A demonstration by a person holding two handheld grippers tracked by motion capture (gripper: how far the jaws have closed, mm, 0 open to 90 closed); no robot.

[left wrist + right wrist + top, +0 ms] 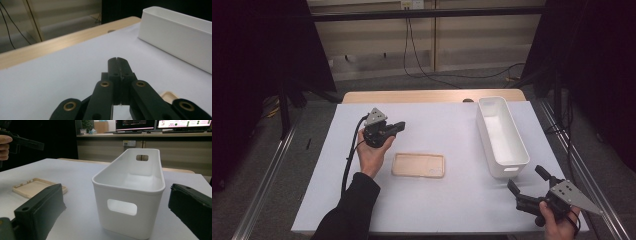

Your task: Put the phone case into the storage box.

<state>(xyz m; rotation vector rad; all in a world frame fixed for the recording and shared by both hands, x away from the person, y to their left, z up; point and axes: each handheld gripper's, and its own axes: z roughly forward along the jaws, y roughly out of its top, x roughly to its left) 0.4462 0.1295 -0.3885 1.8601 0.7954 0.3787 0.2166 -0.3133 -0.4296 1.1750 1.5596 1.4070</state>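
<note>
Left gripper (401, 126) is held above the bench (432, 200), left of centre, its fingers (117, 65) pressed together with nothing between them; they point right and far, toward the bin (502, 136). The left hand (373, 152) wraps the gripper body from below, cable trailing down toward the near edge. Phone case (418, 165), tan, lies flat on the white bench surface, open side up, just near and right of the left gripper and not touched by it; in the left gripper view one pale corner of the case (169, 96) shows below the closed fingers. Right gripper (526, 184) sits at the near right corner of the bench, fingers (41, 207) spread wide and empty, aimed far and left at the near end of the bin. Bin is white, long, upright, empty, with a handle slot in each end wall; it stands on the right side of the bench, well apart from the case. In the right gripper view the bin's (130, 195) near end stands between the open fingers but farther off, untouched.
</note>
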